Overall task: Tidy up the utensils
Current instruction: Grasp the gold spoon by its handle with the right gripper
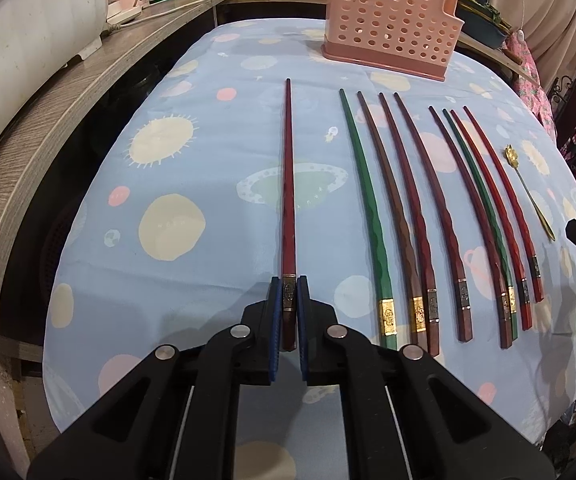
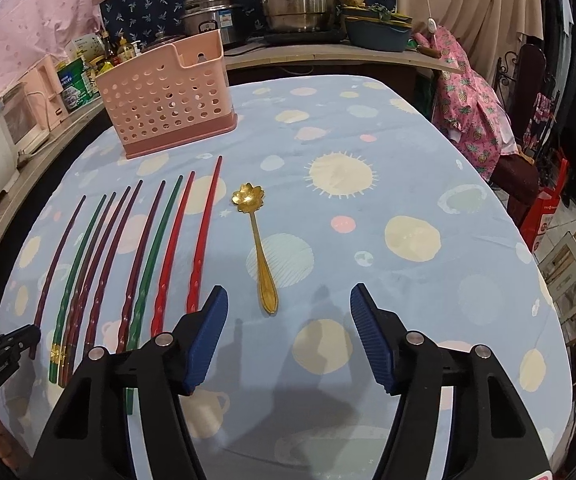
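The left gripper (image 1: 288,296) is closed on the near end of a dark red chopstick (image 1: 288,184), which lies on the tablecloth (image 1: 192,128) left of the other chopsticks (image 1: 428,216). The right gripper (image 2: 284,320) is open and empty, just near of the gold spoon (image 2: 257,240). This looks like the picking-up step; next the chopstick must be lifted and carried to the pink basket (image 1: 388,20) at the far side.

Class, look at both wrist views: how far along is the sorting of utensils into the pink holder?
Done: nothing seen in the pink perforated holder. In hand: the left gripper is shut on the leftmost dark red chopstick; the right gripper, jaws open, faces the gold flower spoon. Left: eight chopsticks.
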The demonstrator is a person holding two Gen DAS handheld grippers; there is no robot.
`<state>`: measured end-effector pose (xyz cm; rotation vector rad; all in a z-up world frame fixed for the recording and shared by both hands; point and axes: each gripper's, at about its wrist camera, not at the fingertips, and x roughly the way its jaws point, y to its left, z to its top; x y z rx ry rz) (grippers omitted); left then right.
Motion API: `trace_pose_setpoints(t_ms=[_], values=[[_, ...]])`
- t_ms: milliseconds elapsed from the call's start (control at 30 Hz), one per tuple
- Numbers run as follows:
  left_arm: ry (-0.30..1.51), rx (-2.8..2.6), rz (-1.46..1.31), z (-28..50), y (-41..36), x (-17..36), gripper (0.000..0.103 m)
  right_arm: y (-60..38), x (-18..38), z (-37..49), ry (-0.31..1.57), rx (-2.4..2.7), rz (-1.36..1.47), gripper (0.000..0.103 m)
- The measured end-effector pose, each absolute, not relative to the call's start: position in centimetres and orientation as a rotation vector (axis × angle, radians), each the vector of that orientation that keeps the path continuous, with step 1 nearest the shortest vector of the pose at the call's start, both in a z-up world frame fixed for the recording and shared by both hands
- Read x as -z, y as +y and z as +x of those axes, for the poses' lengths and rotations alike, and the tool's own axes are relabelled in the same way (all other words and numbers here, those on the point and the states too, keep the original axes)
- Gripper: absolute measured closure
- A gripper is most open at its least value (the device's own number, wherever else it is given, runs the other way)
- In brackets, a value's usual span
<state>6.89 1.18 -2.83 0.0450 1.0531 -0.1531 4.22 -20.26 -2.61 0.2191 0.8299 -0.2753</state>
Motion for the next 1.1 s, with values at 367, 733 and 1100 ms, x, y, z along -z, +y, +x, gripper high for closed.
trace_pose_setpoints(t_ms=[367, 733, 1100], values=[[1.052, 0.153, 0.047, 7.0, 1.2, 2.9, 0.096, -21.5, 4.8, 6.4, 0.879, 0.228, 0.274, 0.07], [1.054, 0.15, 0.046, 7.2, 1.2, 2.8, 0.096, -20.6, 5.1, 7.1, 0.872, 0.228, 0.216, 0.086], [1.049, 0.148, 0.03, 7.2, 1.4, 2.7, 0.096, -20.0, 5.0, 5.9, 0.889, 0.188, 0.221, 0.101]])
